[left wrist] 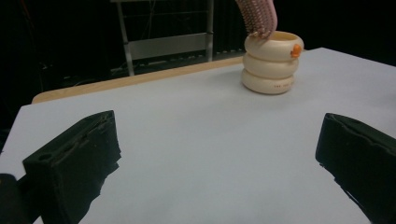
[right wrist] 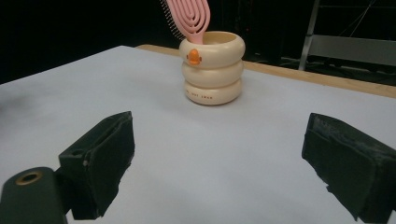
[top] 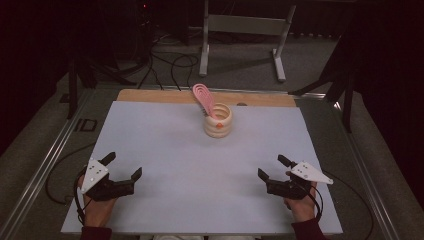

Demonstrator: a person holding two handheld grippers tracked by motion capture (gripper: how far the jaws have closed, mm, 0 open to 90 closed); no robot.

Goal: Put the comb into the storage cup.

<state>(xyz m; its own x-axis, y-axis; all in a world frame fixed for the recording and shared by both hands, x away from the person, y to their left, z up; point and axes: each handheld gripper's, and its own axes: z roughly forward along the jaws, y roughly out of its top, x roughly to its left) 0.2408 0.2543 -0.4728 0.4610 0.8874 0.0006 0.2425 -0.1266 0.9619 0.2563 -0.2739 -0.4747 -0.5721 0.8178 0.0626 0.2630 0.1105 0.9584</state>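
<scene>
High view – left gripper point(top: 122, 166): near-left part of the white table cover point(top: 165, 150), jaws spread wide, nothing between them, held in a hand point(top: 95, 207) coming in from the bottom edge.
High view – right gripper point(top: 272, 167): near-right part of the cover, jaws spread wide and empty, the other hand point(top: 302, 205) behind it.
High view – holder point(top: 218, 120): cream, ringed like three stacked rolls, upright toward the far middle of the cover, well apart from both grippers.
High view – hairbrush point(top: 204, 98): pink, handle down in the holder, head sticking out and leaning left and away.
High view – table edge point(top: 150, 96): bare wood strip beyond the cover; a metal frame point(top: 245, 30) stands on the floor past it.
Left gripper view – own jaws: far apart at the bottom corners, bare cover between.
Left gripper view – holder point(left wrist: 271, 67): upper right, orange mark near the rim on its right, brush bristles point(left wrist: 258, 16) above the rim.
Right gripper view – own jaws: wide apart, nothing pinched.
Right gripper view – holder point(right wrist: 212, 67): straight ahead, top centre, orange mark facing the camera.
Right gripper view – hairbrush point(right wrist: 189, 18): open-slotted pink head rising out of the holder, tilted left.
</scene>
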